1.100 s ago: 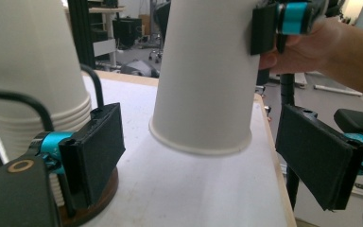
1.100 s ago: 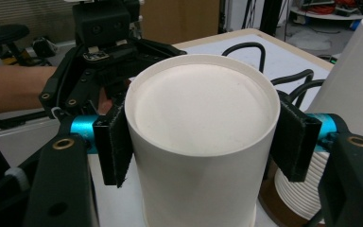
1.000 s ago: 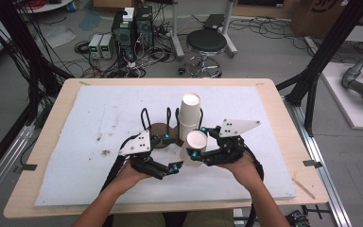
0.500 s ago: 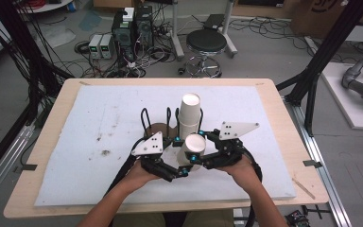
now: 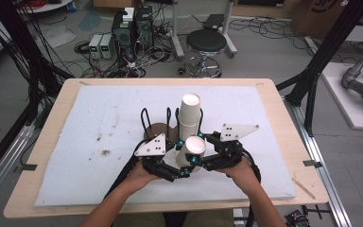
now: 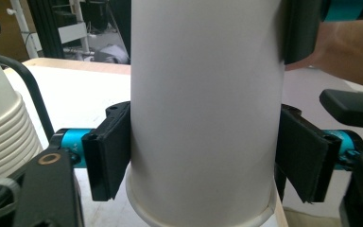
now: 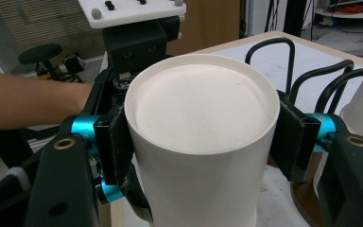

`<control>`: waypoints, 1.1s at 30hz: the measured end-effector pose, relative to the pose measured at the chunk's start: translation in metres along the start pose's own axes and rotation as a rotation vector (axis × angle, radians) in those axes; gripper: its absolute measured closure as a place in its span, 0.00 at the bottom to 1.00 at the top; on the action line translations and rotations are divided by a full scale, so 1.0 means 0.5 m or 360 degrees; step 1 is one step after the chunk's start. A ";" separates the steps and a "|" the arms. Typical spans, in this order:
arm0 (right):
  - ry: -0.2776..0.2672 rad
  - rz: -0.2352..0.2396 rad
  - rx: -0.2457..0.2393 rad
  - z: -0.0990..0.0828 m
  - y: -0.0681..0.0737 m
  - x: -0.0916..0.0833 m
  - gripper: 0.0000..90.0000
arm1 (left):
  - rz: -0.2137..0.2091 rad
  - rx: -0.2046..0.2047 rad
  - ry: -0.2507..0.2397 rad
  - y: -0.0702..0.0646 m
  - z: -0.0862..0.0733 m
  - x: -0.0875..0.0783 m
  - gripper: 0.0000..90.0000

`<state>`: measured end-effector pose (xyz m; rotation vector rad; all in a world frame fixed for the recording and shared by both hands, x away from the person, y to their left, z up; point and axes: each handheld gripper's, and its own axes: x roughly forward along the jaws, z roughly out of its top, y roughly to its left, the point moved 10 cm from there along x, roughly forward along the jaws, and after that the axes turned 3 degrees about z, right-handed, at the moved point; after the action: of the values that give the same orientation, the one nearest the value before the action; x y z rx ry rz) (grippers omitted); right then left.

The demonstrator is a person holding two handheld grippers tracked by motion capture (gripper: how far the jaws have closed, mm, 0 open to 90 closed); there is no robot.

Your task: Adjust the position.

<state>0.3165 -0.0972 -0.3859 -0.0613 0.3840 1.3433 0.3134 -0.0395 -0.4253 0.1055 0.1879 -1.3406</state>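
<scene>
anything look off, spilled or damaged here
Nothing is spilled or damaged. The one oddity: the single paper cup is upside down, gripped by both the left gripper and right gripper. The mat has dark specks.

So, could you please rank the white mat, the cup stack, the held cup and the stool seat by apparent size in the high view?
1. White mat, by far.
2. Stool seat and cup stack: comparable; the stool stands farther off, so unranked.
3. Held cup, smallest, though tilted toward the camera.

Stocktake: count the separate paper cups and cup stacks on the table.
2: one single upside-down cup gripped between both tools near the front, and one stack just behind it by the rack; the stack's own number cannot be told.
</scene>
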 end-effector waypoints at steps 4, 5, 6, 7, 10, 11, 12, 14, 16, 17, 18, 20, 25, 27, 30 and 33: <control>-0.0005 0.0001 0.0018 -0.004 0.000 0.000 0.35 | 0.0003 0.0018 0.0017 0.000 -0.001 -0.001 0.32; -0.0011 -0.0001 0.0031 -0.004 -0.001 0.001 0.29 | 0.0007 0.0020 0.0029 -0.001 -0.002 -0.001 0.33; -0.0011 -0.0016 0.0052 -0.004 -0.003 0.001 0.22 | 0.0008 0.0025 0.0042 -0.001 -0.003 -0.002 0.33; -0.0009 -0.0032 0.0063 -0.003 -0.004 0.001 0.21 | 0.0006 0.0030 0.0060 -0.001 -0.005 -0.003 0.33; -0.0011 -0.0011 0.0033 0.002 0.000 -0.004 0.21 | 0.0004 0.0049 0.0134 -0.001 -0.010 -0.007 0.34; -0.0003 -0.0003 0.0019 0.004 0.002 -0.006 0.21 | 0.0006 0.0051 0.0158 0.000 -0.010 -0.008 0.34; 0.0007 0.0004 0.0004 0.006 0.004 -0.008 0.21 | 0.0006 0.0054 0.0182 0.001 -0.010 -0.010 0.34; 0.0032 0.0001 -0.0031 0.010 0.005 -0.013 0.21 | 0.0006 0.0061 0.0204 0.003 -0.008 -0.013 0.34; 0.0055 -0.0002 -0.0060 0.013 0.005 -0.016 0.21 | 0.0017 0.0074 0.0276 0.009 -0.005 -0.019 0.34; 0.0071 -0.0008 -0.0075 0.014 0.004 -0.018 0.21 | 0.0014 0.0089 0.0305 0.011 -0.003 -0.021 0.34; 0.0091 -0.0011 -0.0089 0.015 0.003 -0.019 0.21 | 0.0020 0.0089 0.0331 0.012 -0.002 -0.023 0.34; 0.0137 -0.0021 -0.0123 0.017 0.001 -0.022 0.21 | 0.0017 0.0112 0.0391 0.014 0.000 -0.027 0.34; 0.0244 -0.0019 -0.0193 0.020 -0.001 -0.025 0.21 | -0.0014 0.0147 0.0513 0.014 0.002 -0.031 0.35; 0.0285 -0.0007 -0.0204 0.020 -0.001 -0.025 0.21 | -0.0024 0.0160 0.0551 0.013 0.002 -0.032 0.35; 0.0356 0.0003 -0.0236 0.017 -0.003 -0.024 0.21 | -0.0029 0.0181 0.0592 0.014 0.005 -0.034 0.35; 0.0437 0.0010 -0.0277 0.014 -0.003 -0.020 0.21 | -0.0035 0.0198 0.0636 0.015 0.005 -0.036 0.35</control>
<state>0.3179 -0.1053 -0.3766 -0.3925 0.4969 1.3757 0.3172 -0.0209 -0.4196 0.4788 0.4429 -1.3423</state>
